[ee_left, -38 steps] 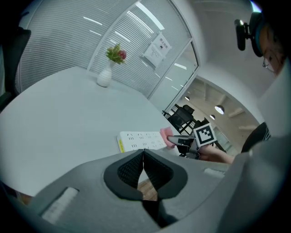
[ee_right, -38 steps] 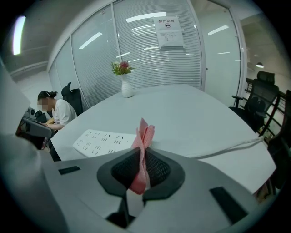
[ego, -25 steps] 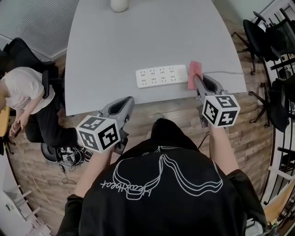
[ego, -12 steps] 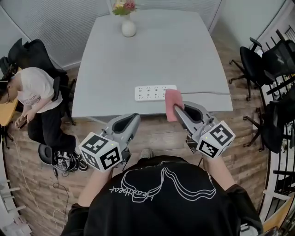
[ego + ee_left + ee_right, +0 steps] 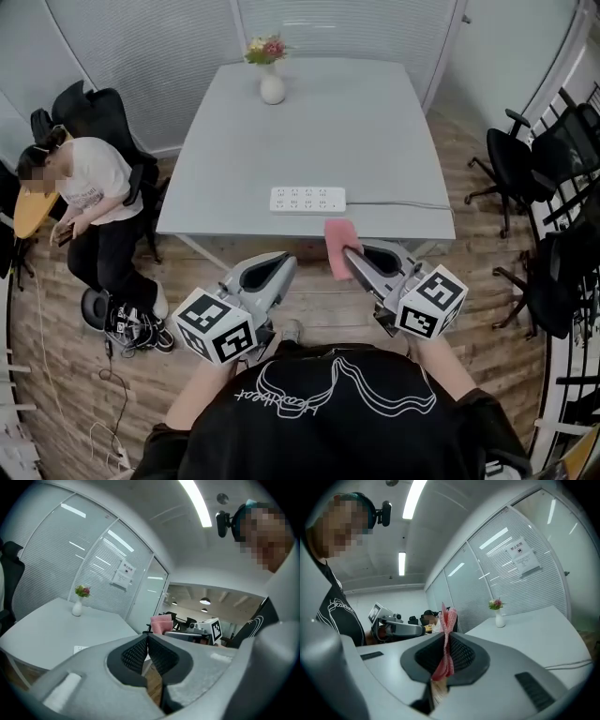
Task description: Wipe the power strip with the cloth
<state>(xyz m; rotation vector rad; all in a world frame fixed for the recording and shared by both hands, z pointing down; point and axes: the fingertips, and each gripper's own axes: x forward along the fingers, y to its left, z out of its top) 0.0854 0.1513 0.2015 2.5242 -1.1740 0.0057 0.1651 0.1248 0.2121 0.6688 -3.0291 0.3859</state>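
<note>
Head view, steeply down: smooth pale-grey surface (image 5: 375,131) with rounded corners, set over a wood-plank floor (image 5: 314,295). Near its front edge, a flat white rectangular power strip (image 5: 307,199), with rows of small sockets on top and a thin pale cable (image 5: 403,203) trailing off to the right along the surface. At the far end, a small rounded white vase (image 5: 272,90) with pink and yellow flowers (image 5: 265,49).

Off the surface, just in front of its near edge and over the floor: right gripper (image 5: 348,253), grey moulded plastic, clamped on a pink cloth (image 5: 336,239). Cloth soft, folded, roughly rectangular, standing up from the tips, short of the power strip and not touching it. In the right gripper view, a thin crumpled pink strip pinched between black ribbed pads (image 5: 462,653).

Beside it, left gripper (image 5: 289,258), same grey shell, likewise over the floor. In the left gripper view, black cross-hatched pads (image 5: 134,655) pressed together with nothing between. White marker cubes (image 5: 431,302) with black squares at the back of both.

Left of the surface, a seated person (image 5: 94,187) in a white top. To the right, black office chairs (image 5: 514,167). Behind, a glass partition (image 5: 141,56) with fine horizontal blinds.
</note>
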